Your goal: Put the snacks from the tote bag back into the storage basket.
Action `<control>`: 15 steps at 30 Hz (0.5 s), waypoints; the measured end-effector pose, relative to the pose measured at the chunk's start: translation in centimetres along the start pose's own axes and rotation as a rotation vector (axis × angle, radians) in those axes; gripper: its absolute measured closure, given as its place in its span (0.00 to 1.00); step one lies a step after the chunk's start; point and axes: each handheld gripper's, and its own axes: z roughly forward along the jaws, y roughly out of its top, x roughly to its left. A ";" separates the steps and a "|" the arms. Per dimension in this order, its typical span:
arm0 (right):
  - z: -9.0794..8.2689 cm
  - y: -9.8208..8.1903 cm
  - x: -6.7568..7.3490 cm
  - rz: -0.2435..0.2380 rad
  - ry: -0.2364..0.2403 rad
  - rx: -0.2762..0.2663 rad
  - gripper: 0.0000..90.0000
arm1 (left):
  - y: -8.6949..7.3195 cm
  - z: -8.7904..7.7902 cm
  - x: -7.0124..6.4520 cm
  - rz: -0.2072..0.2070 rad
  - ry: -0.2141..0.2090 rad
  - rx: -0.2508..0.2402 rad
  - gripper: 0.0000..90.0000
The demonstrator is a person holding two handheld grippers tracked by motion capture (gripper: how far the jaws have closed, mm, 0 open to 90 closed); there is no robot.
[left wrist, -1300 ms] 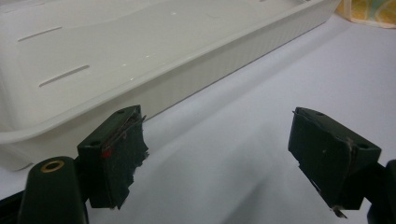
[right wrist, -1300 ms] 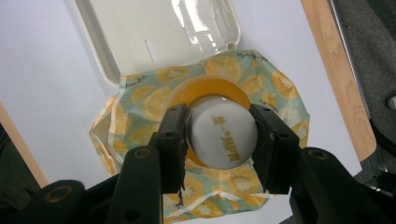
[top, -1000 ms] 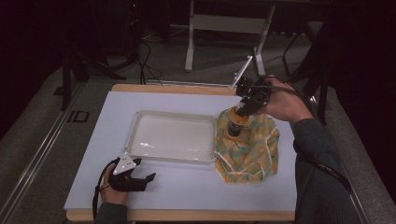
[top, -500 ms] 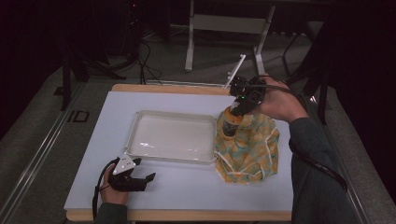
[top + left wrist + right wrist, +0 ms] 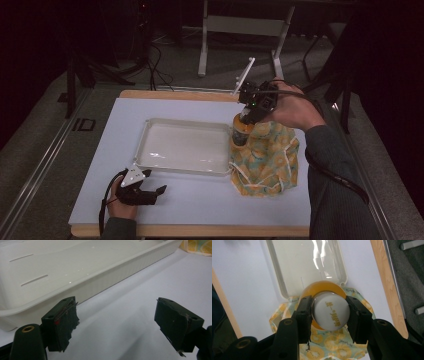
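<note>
1. The right hand-held gripper (image 5: pixel 329 315) squeezes the bottle (image 5: pixel 330 311) by its white cap, above the yellow bag (image 5: pixel 267 155) beside the tray (image 5: pixel 150 165).
2. The hard, smooth cap looks slippery; a grip lower down seems safer.
3. The left hand-held gripper (image 5: pixel 117 325) rests open on the tabletop (image 5: pixel 200 200).

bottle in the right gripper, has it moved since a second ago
Yes. In the high view the bottle, held at its cap by the right gripper, has shifted left, off the yellow cloth bag toward the white tray and its right rim.
</note>
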 end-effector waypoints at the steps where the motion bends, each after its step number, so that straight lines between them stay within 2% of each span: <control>1: 0.0 0.1 0.1 -0.001 -0.001 -0.001 0.65 | 0.0 0.0 0.0 -0.002 -0.002 0.001 0.21; 9: 0.3 1.0 0.9 -0.032 0.002 -0.019 0.65 | 0.0 0.0 0.0 -0.003 -0.004 0.001 0.21; 15: 0.3 1.6 1.3 -0.032 -0.016 -0.025 0.65 | 0.0 0.0 0.0 -0.001 -0.003 0.003 0.21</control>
